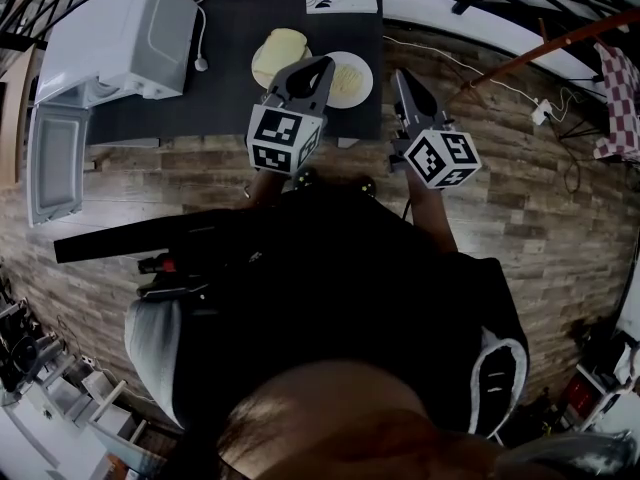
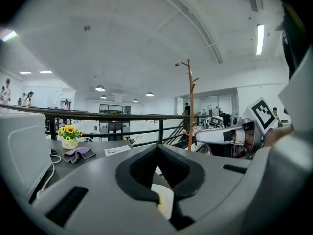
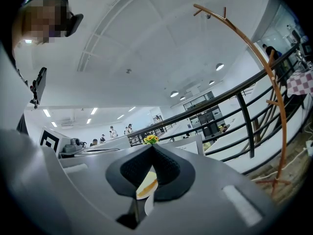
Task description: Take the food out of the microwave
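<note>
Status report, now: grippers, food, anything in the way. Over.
Left gripper shut, empty; right gripper shut, empty. Round white plate of yellow food and pale yellow bread out on dark grey table beside white microwave, door open. Nothing blocking.

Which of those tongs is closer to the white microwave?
Left. The left tongs hover right of the microwave, near the white plate; the right tongs are farther right still.

You are in a large open-plan office or lab. A black railing (image 2: 122, 115) runs along the far side of your dark table (image 1: 220, 98), and beyond it lies a bright hall with ceiling lights (image 2: 259, 39) and people (image 3: 112, 131). A microwave (image 1: 120, 38) sits at the table's left, a wooden coat stand (image 2: 190, 106) to the right, on a plank floor (image 1: 520, 198).
</note>
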The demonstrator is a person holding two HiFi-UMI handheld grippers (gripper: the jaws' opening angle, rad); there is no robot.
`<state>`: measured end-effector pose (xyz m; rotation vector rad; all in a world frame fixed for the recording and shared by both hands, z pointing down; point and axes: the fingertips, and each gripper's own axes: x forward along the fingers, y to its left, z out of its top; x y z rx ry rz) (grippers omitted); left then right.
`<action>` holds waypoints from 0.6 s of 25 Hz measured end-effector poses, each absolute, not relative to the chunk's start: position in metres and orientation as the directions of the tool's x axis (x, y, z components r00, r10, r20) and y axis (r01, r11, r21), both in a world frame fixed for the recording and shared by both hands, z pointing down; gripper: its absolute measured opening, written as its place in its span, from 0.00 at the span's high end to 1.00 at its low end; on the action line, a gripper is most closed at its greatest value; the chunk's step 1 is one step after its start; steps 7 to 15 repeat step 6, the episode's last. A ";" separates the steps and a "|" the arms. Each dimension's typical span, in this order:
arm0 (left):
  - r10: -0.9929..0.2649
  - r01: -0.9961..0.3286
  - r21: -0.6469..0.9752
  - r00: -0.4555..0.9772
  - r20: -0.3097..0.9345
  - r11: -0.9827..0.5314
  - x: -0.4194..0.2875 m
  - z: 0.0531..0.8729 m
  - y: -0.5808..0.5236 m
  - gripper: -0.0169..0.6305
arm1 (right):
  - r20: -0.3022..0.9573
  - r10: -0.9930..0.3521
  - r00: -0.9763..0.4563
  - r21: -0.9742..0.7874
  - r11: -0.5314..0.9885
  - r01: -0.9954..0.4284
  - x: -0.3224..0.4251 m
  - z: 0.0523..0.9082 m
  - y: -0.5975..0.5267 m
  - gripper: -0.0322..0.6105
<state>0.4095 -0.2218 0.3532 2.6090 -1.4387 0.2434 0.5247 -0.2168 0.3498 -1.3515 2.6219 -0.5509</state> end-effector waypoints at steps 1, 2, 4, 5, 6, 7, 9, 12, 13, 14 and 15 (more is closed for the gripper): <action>-0.823 -0.848 0.054 0.526 0.216 -0.528 0.409 0.354 -0.221 0.96 | 0.043 -0.809 -0.586 -0.382 0.528 -0.758 0.525 0.350 -0.217 0.95; -0.822 -0.848 0.055 0.526 0.218 -0.527 0.409 0.355 -0.221 0.96 | 0.045 -0.809 -0.586 -0.382 0.528 -0.759 0.525 0.351 -0.216 0.95; -0.822 -0.848 0.056 0.525 0.222 -0.527 0.409 0.356 -0.220 0.96 | 0.049 -0.809 -0.586 -0.382 0.527 -0.759 0.524 0.353 -0.215 0.95; -0.822 -0.848 0.056 0.525 0.223 -0.526 0.408 0.357 -0.220 0.96 | 0.050 -0.808 -0.587 -0.383 0.527 -0.759 0.524 0.354 -0.215 0.95; -0.822 -0.849 0.056 0.524 0.223 -0.526 0.408 0.358 -0.220 0.96 | 0.051 -0.808 -0.587 -0.384 0.527 -0.758 0.524 0.354 -0.214 0.95; -0.822 -0.849 0.056 0.524 0.223 -0.526 0.408 0.358 -0.220 0.96 | 0.051 -0.808 -0.587 -0.384 0.527 -0.758 0.524 0.354 -0.214 0.95; -0.822 -0.849 0.056 0.524 0.223 -0.526 0.408 0.358 -0.220 0.96 | 0.051 -0.808 -0.587 -0.384 0.527 -0.758 0.524 0.354 -0.214 0.95; -0.822 -0.849 0.056 0.524 0.223 -0.526 0.408 0.358 -0.220 0.96 | 0.051 -0.808 -0.587 -0.384 0.527 -0.758 0.524 0.354 -0.214 0.95; -0.822 -0.849 0.056 0.524 0.223 -0.526 0.408 0.358 -0.220 0.96 | 0.051 -0.808 -0.587 -0.384 0.527 -0.758 0.524 0.354 -0.214 0.95; -0.822 -0.849 0.056 0.524 0.223 -0.526 0.408 0.358 -0.220 0.96 | 0.051 -0.808 -0.587 -0.384 0.527 -0.758 0.524 0.354 -0.214 0.95; -0.822 -0.849 0.056 0.524 0.223 -0.526 0.408 0.358 -0.220 0.96 | 0.051 -0.808 -0.587 -0.384 0.527 -0.758 0.524 0.354 -0.214 0.95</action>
